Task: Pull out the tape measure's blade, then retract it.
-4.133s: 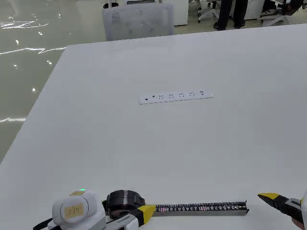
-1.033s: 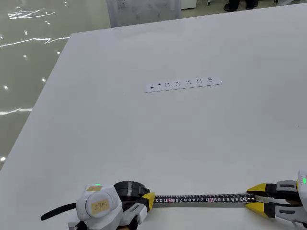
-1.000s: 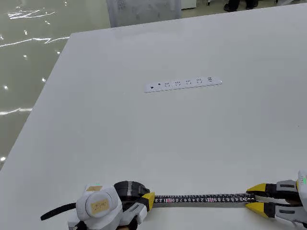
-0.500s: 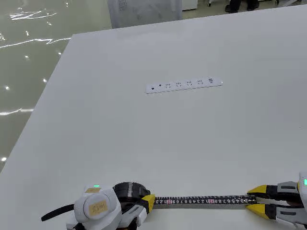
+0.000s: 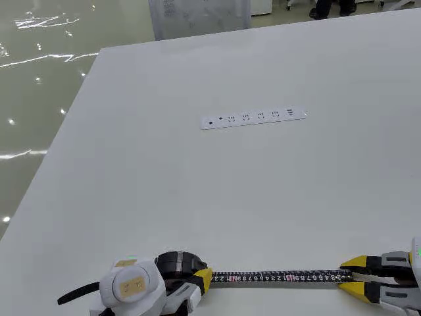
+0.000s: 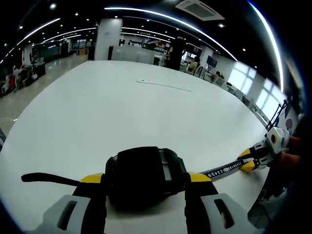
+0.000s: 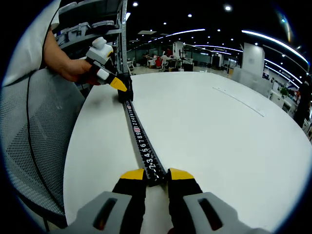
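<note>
A: Fingers [image 6: 92, 178] of the left gripper [image 6: 146, 179] – state?

B: Clamped on the tape measure [image 6: 144, 170], w/ one yellow tip on each side of the black case [image 5: 176, 264]. The case is held low on the tabletop [image 5: 197, 197], at the near edge, twd the near-left corner. A black strap [image 6: 48, 179] is trailed from it on the side away from the blade [image 7: 140, 139].

A: And the right gripper [image 7: 156, 175]?

B: Its yellow tips are closed on the free end of the blade. The hook itself is hidden btwn them. In the head view this gripper is found at the near edge too, twd the right and well apart from the case.

A: Blade pos.?

B: Pulled out and stretched straight btwn the two grippers, approx. parallel to the near edge, w/ white numbers facing up. It is kept low over the tabletop. Whether it touches the surface can't be told.

A: Anything else on the tabletop?

B: A white power strip [image 5: 253, 118] is laid flat nr the middle, well apart from the tape measure and both grippers. Its long side is approx. parallel to the blade. In the right gripper view a hand [image 7: 73, 68] is seen wrapped round the left gripper at the far end of the blade.
</note>
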{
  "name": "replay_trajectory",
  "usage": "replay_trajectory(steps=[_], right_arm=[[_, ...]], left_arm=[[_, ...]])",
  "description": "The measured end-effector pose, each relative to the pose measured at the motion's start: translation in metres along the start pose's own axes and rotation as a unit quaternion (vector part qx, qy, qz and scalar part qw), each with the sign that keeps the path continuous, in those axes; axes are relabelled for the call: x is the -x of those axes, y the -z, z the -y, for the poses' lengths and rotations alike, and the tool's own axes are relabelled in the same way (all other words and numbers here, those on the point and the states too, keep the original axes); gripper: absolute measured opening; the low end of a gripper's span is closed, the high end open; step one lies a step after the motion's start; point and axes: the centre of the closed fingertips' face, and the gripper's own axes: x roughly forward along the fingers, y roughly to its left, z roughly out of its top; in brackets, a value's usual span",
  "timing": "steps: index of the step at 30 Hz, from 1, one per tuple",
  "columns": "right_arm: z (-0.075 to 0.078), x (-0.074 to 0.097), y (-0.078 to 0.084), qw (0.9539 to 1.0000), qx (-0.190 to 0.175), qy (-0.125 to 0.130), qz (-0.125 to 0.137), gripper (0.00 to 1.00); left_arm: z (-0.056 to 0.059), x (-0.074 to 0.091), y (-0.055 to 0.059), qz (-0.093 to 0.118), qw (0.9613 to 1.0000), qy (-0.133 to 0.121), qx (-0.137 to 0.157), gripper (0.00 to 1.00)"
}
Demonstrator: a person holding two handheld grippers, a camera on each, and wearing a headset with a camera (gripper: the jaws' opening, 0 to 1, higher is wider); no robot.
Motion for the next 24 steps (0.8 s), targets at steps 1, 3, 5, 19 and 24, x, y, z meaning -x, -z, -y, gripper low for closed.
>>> replay_trajectory(steps=[1, 3, 5, 19, 24], right_arm=[[0.000, 0.000, 0.000, 1.0000, 0.000, 0.000, 0.000, 0.16], [0.000, 0.000, 0.000, 1.0000, 0.000, 0.001, 0.000, 0.16], [0.000, 0.000, 0.000, 1.0000, 0.000, 0.001, -0.001, 0.16], [0.001, 0.000, 0.000, 1.0000, 0.003, -0.005, -0.006, 0.15], [-0.009, -0.007, -0.006, 0.9997, 0.004, -0.024, 0.003, 0.14]], left_arm=[[0.000, -0.001, 0.000, -0.004, 1.0000, -0.003, 0.000, 0.62], [0.000, -0.001, 0.001, -0.009, 1.0000, -0.004, 0.000, 0.62], [-0.001, -0.001, 0.001, -0.013, 0.9999, -0.006, -0.001, 0.62], [-0.001, -0.001, 0.004, -0.029, 0.9995, -0.010, -0.002, 0.60], [-0.001, 0.000, 0.004, -0.030, 0.9995, -0.009, -0.001, 0.60]])
